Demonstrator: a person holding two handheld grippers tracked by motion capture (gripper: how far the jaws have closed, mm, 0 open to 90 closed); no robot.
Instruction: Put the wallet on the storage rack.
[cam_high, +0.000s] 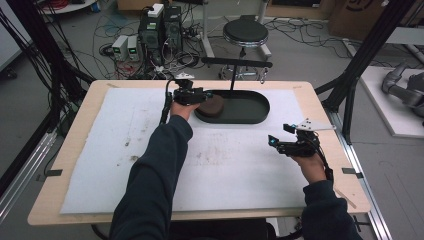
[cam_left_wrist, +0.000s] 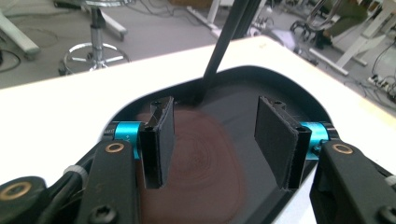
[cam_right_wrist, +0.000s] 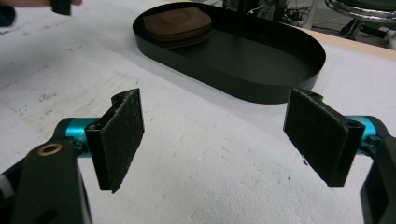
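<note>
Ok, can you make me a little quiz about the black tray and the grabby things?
1. True or false: the brown stack lies inside the black tray.
2. Which hand-held gripper hovers over the tray? A) left hand-held gripper B) right hand-held gripper
3. Fill in: the right one's jaws stand ___ above the white mat.

Key: 1 true. 2 A. 3 open.
</note>
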